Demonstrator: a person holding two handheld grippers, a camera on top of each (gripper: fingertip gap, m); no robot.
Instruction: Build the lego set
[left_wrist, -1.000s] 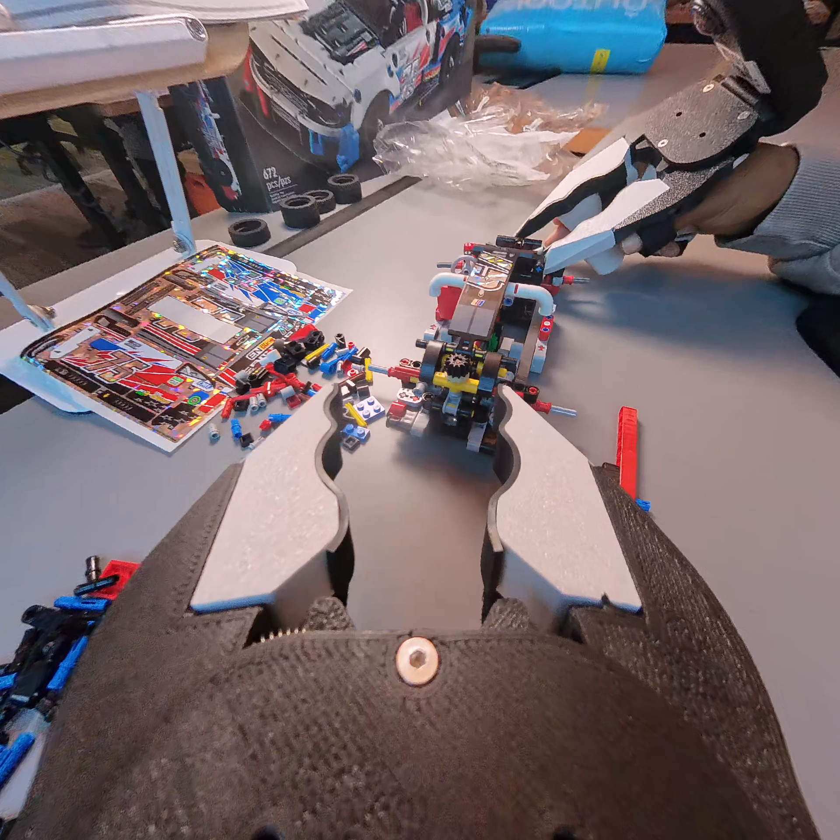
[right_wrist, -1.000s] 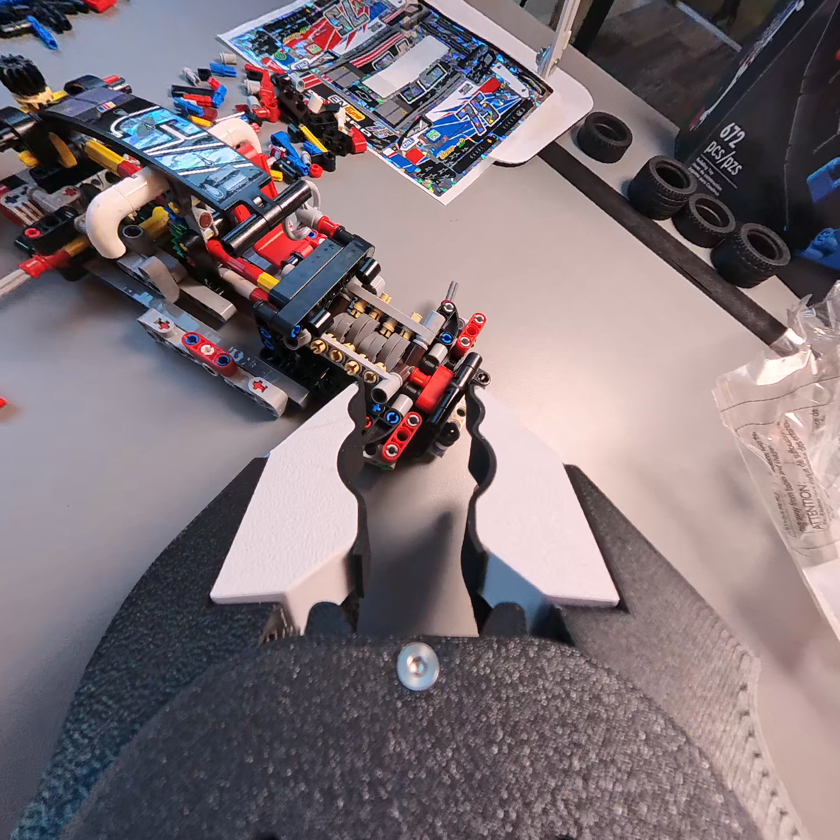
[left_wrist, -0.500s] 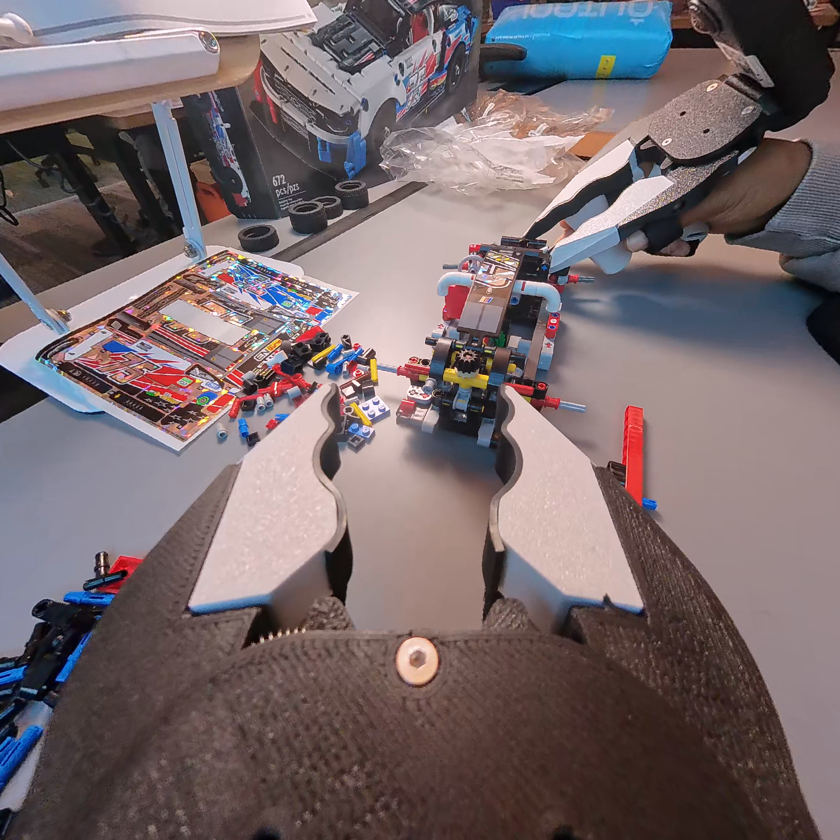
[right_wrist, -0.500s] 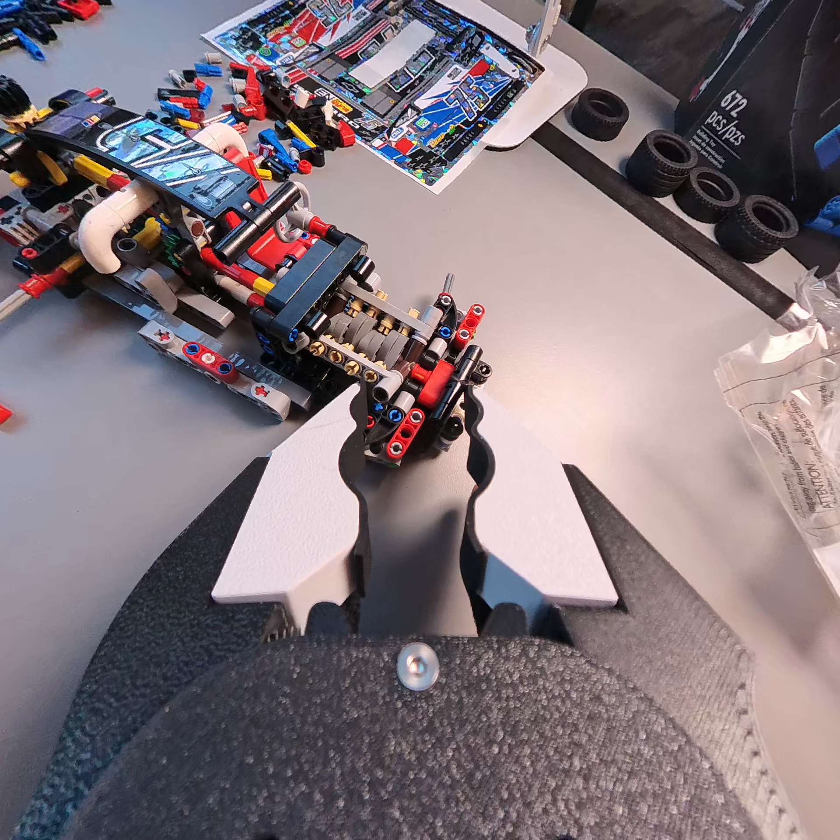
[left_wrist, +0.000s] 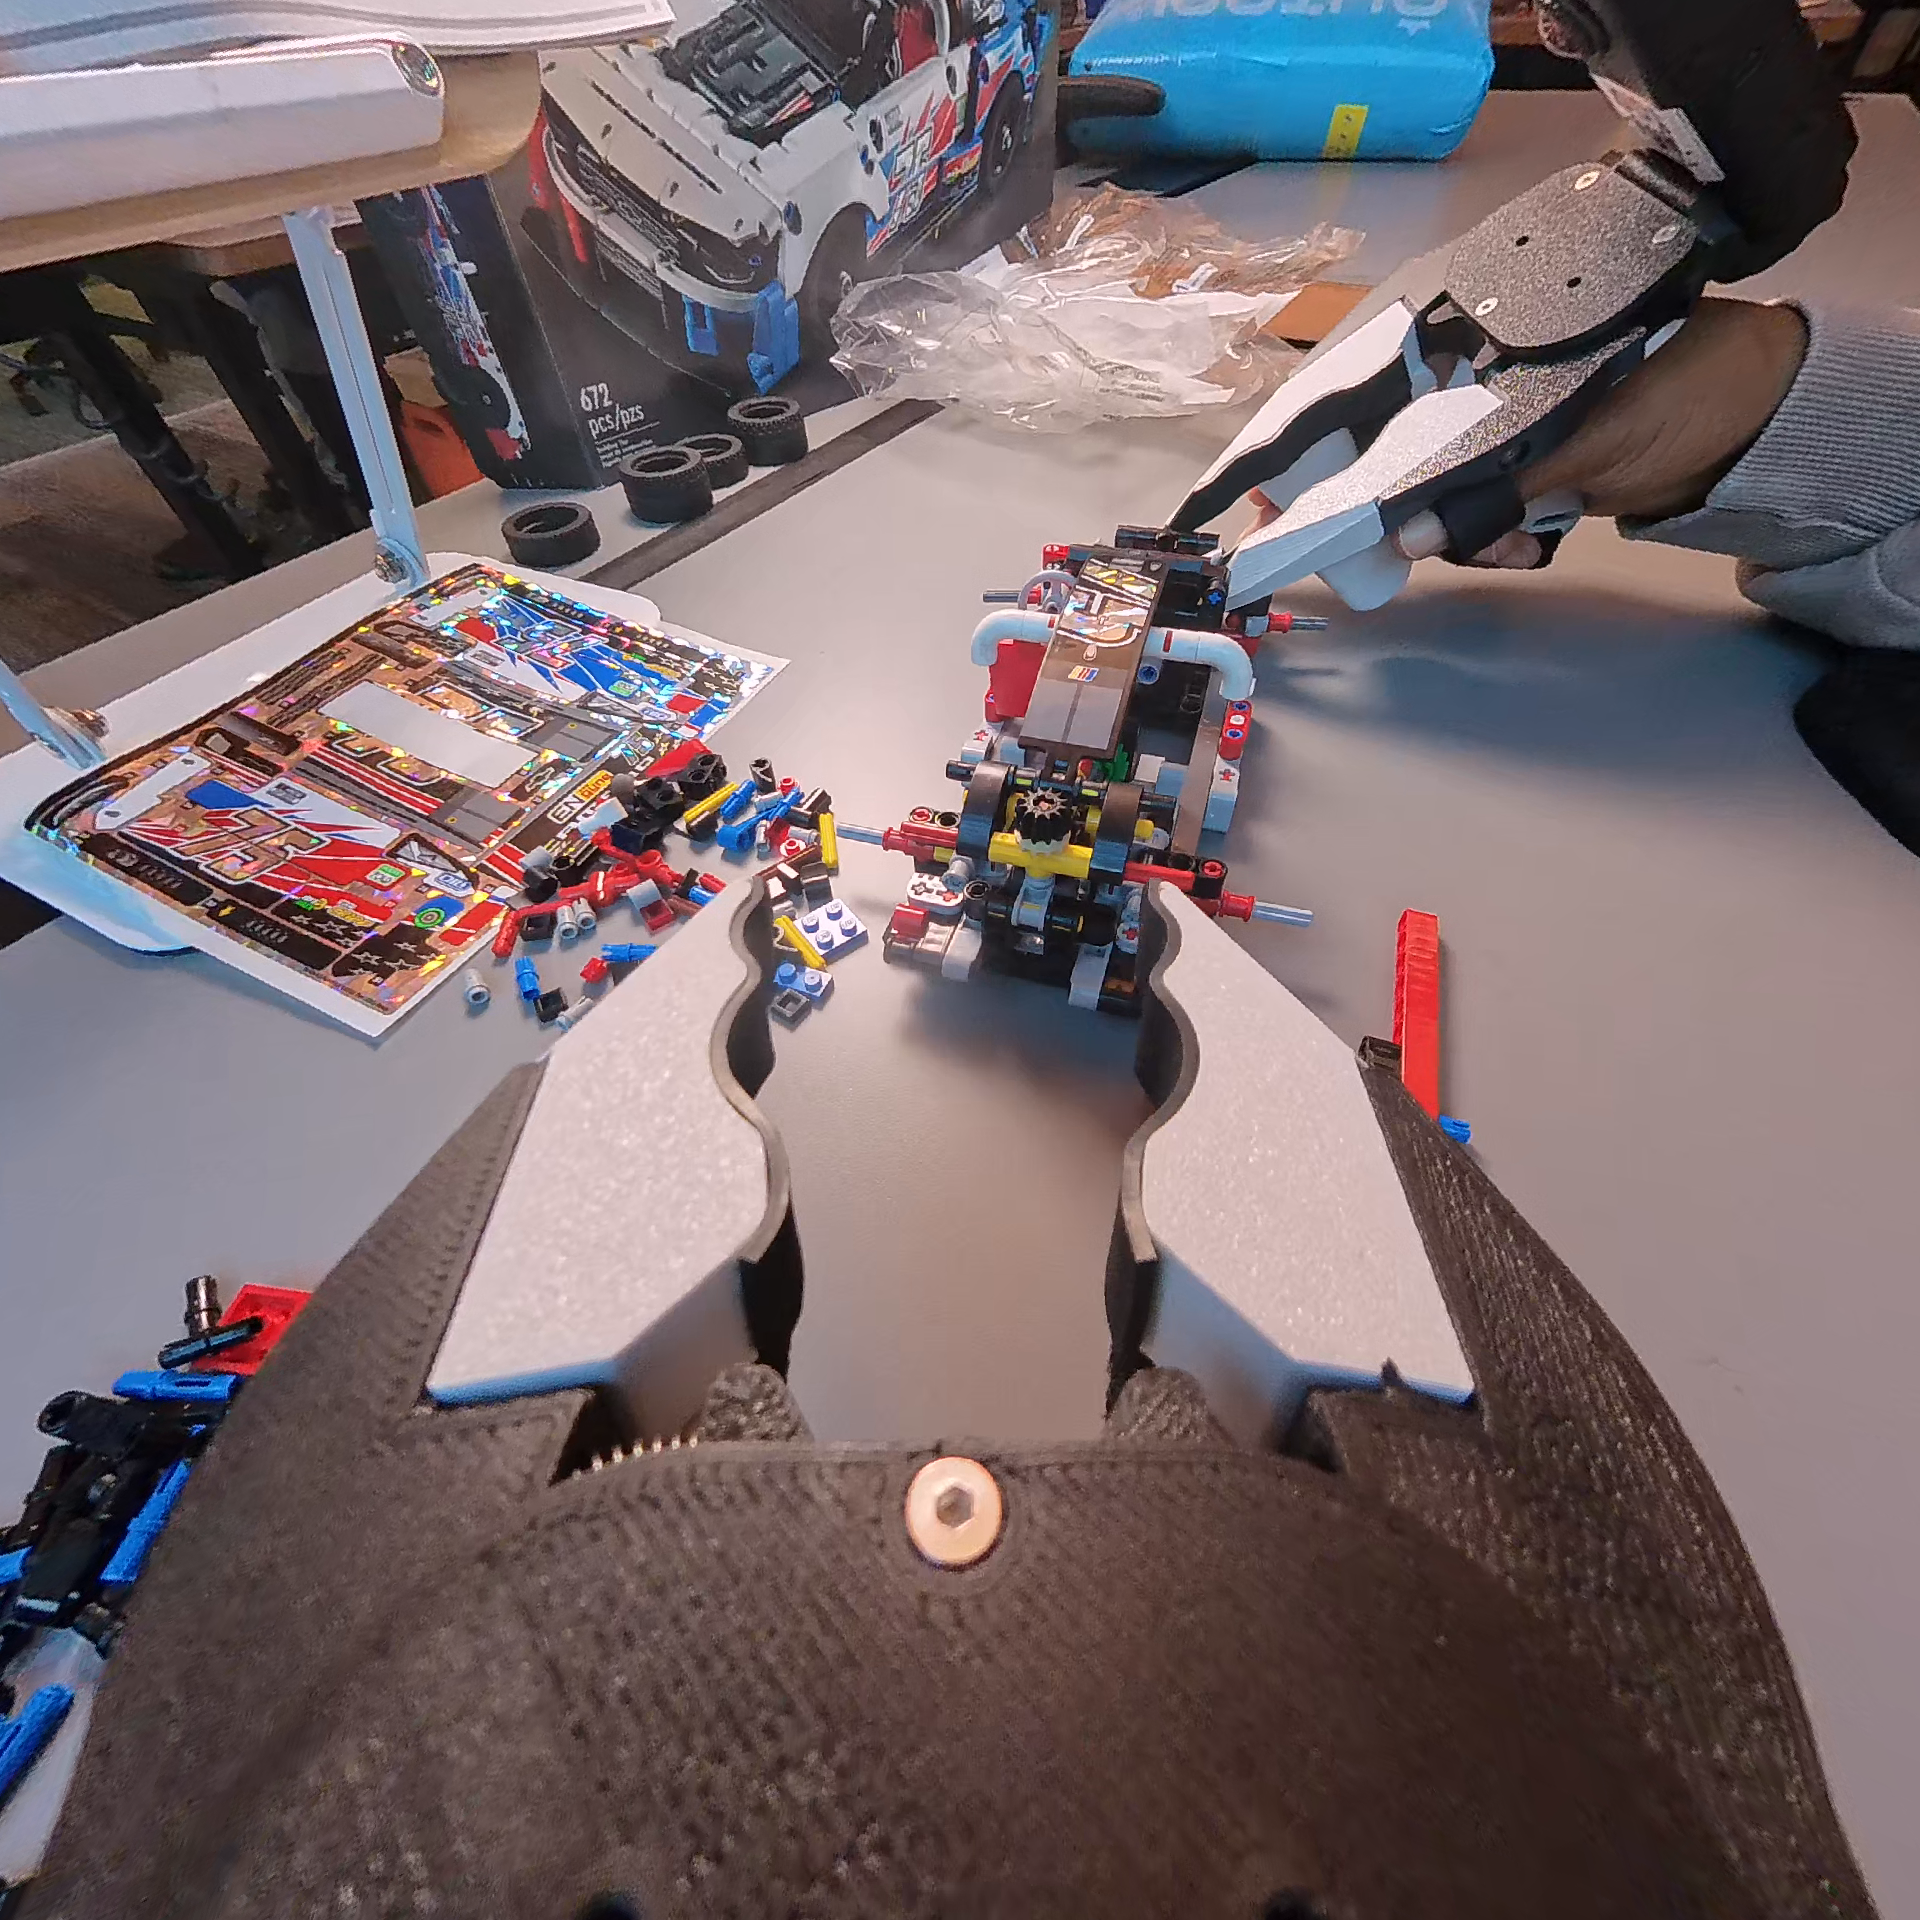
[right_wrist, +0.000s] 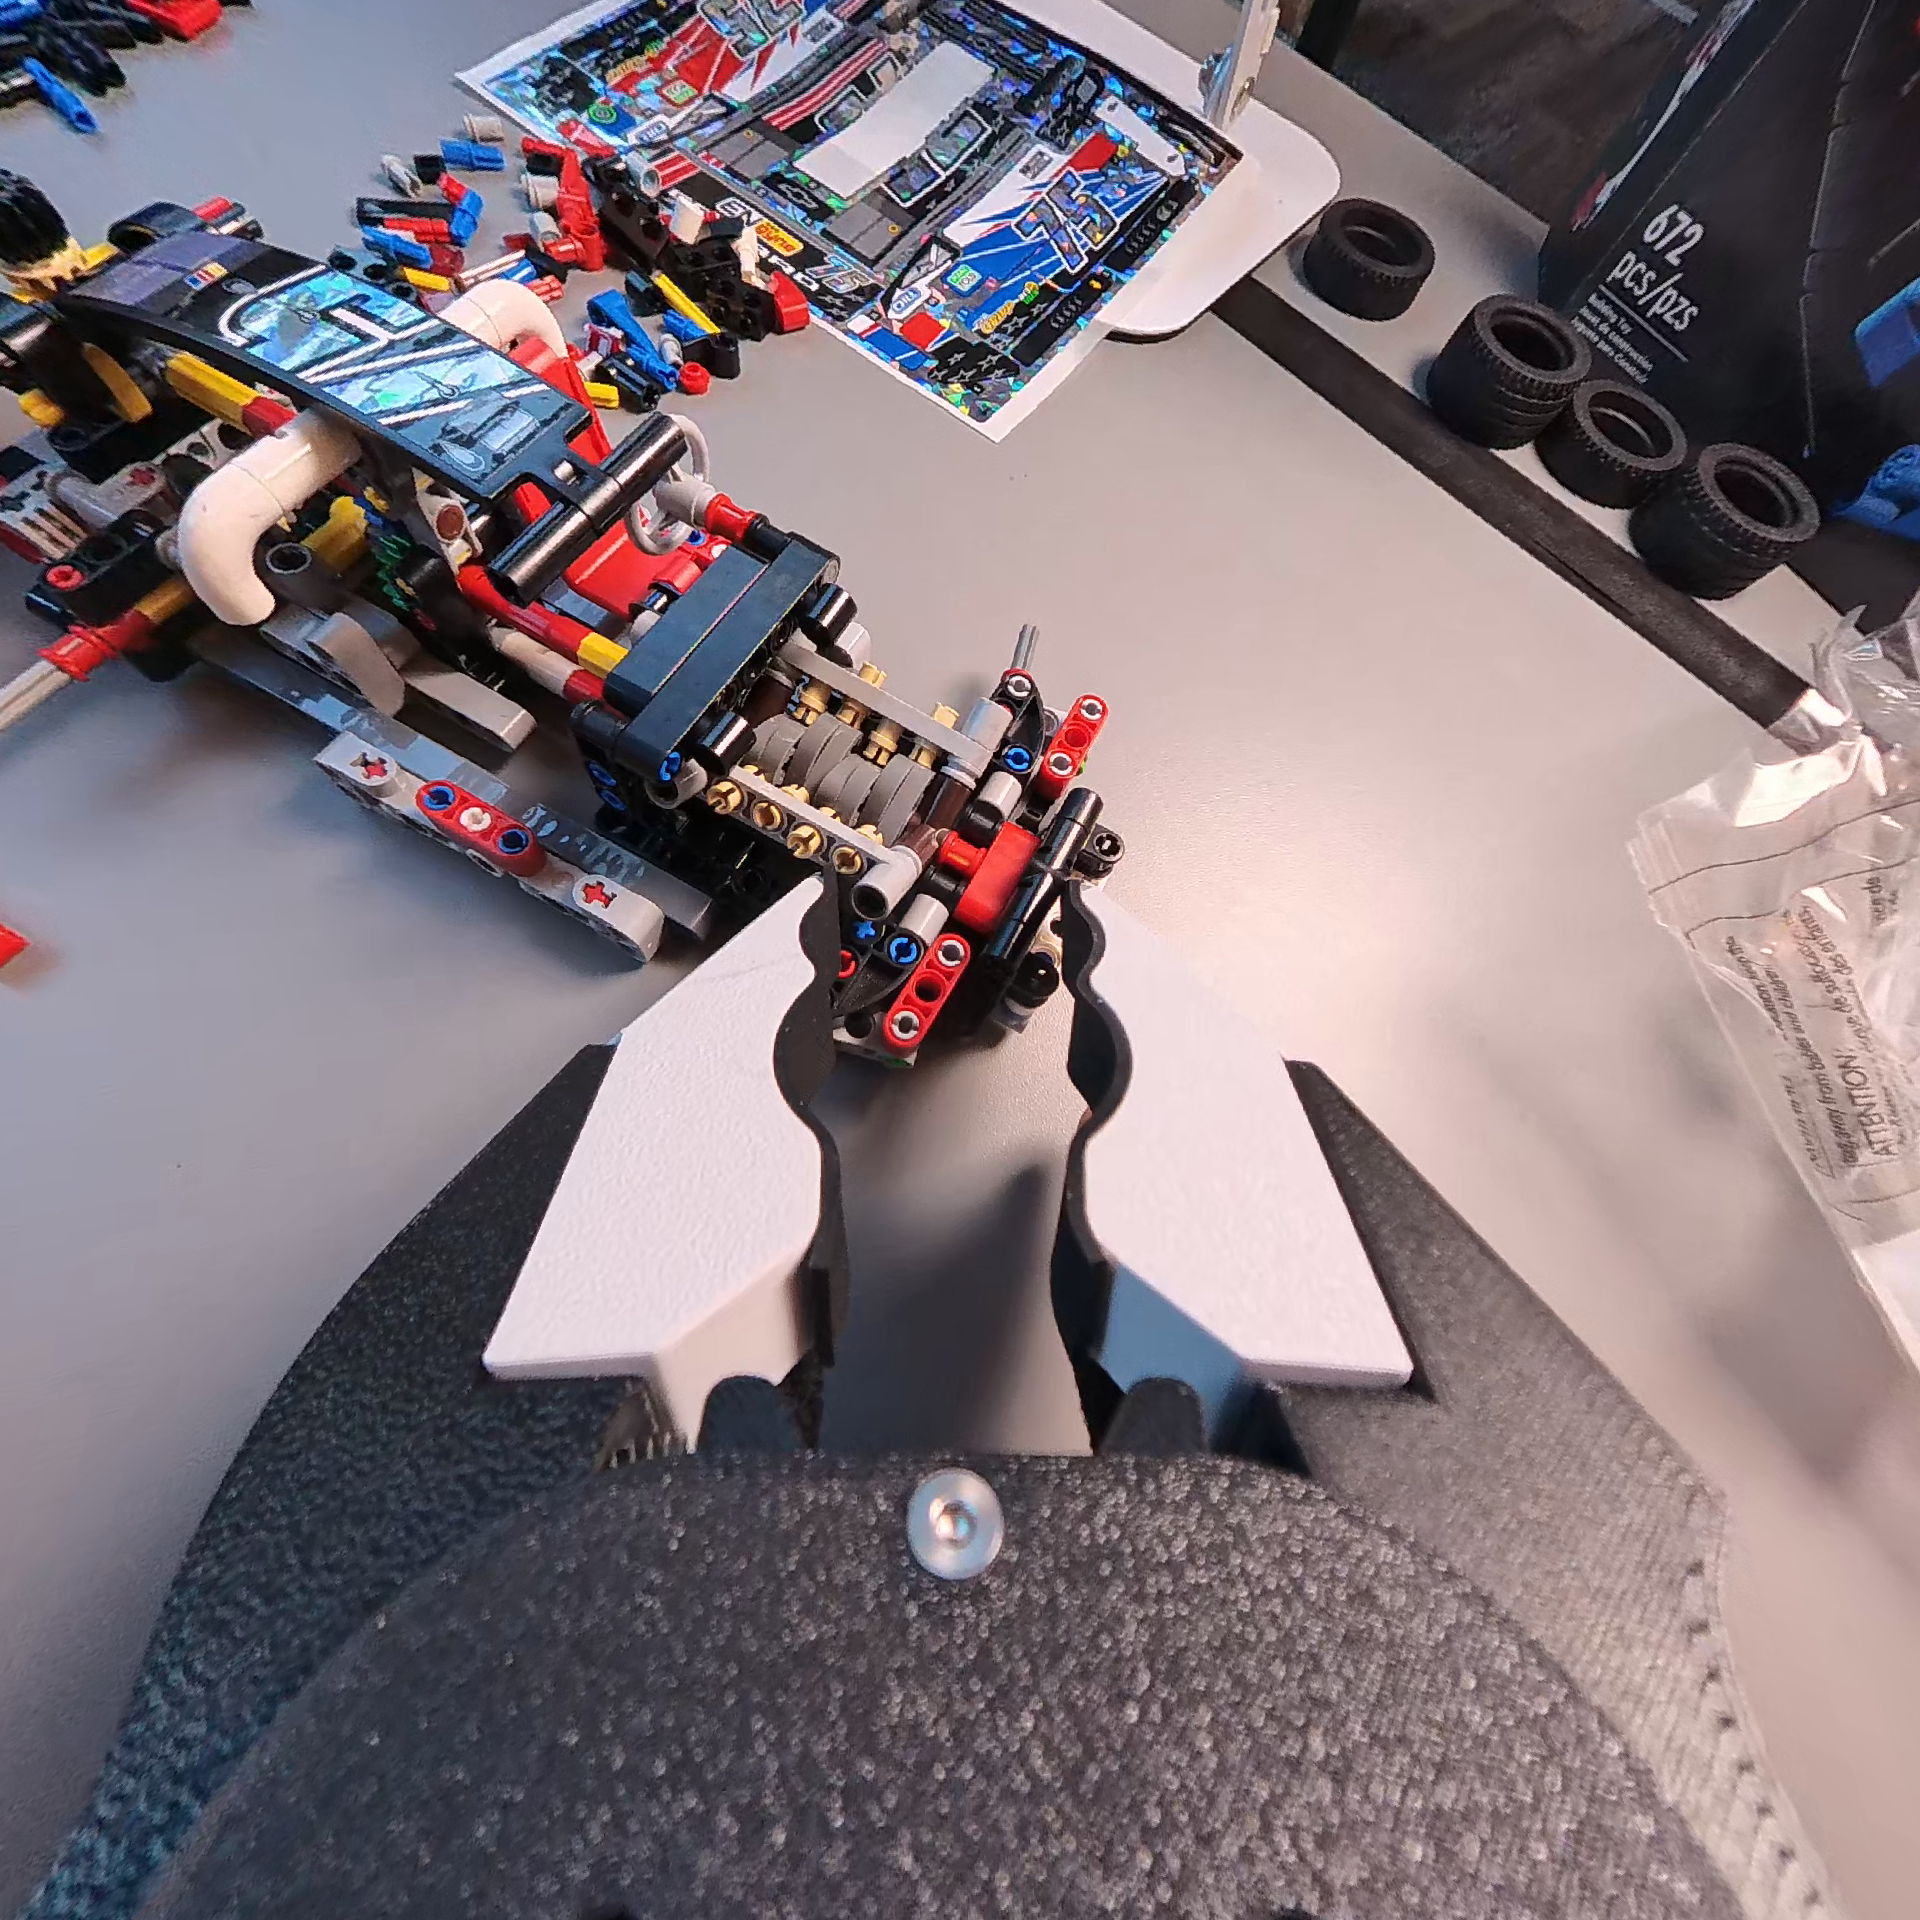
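Between the right gripper's (right_wrist: 940, 914) jaws sits the engine end of the chassis (right_wrist: 436, 582); the fingers flank that red-and-black block, clamped on it, likely to pin the model to the table (right_wrist: 1299, 727) for the next piece. In the left wrist view, the right gripper (left_wrist: 1221, 540) bites the far end of the car.

The left gripper (left_wrist: 951, 930) hangs at the near end, jaws well apart and empty, its right finger just beside the chassis's (left_wrist: 1101, 769) corner. I read it as lined up to brace that end or to reach for a part; the pictures don't settle which.

Working outward: the loose parts (left_wrist: 707, 842) lie scattered just left of the chassis, near the open jaws, spilling onto the edge of the shiny sticker sheet (left_wrist: 343, 769). A red beam (left_wrist: 1415, 997) lies alone to the right. A second heap of blue and black pins (left_wrist: 94, 1475) waits at the near left.

Farther back, four tyres (right_wrist: 1621, 436) line up along the table's seam, unused, so the wheels are not on yet. The box (left_wrist: 769, 208) stands behind them, with empty plastic bags (left_wrist: 1060, 332) beside it. The build looks partway: frame and engine together, bodywork and wheels still to come.
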